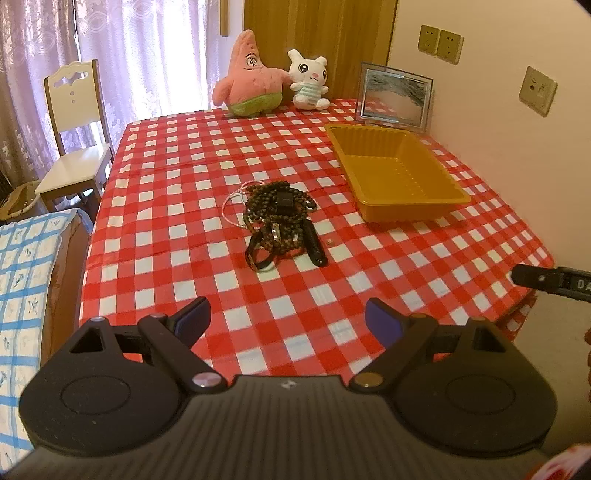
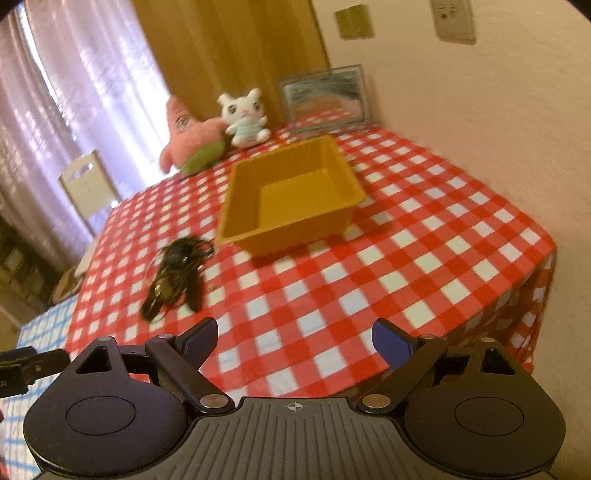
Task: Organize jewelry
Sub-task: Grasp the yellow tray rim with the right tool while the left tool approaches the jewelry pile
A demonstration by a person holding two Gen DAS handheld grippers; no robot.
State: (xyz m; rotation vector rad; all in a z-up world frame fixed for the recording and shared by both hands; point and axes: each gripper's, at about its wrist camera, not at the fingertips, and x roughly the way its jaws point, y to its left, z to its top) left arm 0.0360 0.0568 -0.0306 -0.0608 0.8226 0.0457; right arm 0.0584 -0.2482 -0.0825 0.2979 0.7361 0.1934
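Both the left gripper (image 1: 287, 320) and right gripper (image 2: 294, 338) showed black linkages, blue finger pads (image 1: 382, 321), ribbed grey housings, round discs and brass-and-silver pivot screws.

The table wears a smooth red and white checked cloth (image 1: 184, 177) that shines a little, and at about 2 o'clock on it sits a yellow plastic tray (image 1: 399, 199) with ridged walls. In the middle lies a heap of dark shiny beads (image 1: 280, 206) with a thin pink cord (image 1: 231, 201). At 12 o'clock sit two soft fuzzy toys, a pink star (image 1: 249, 77) and a white bunny (image 1: 308, 79), beside a glassy picture frame (image 1: 395, 96) and brown wood (image 1: 317, 26) behind.
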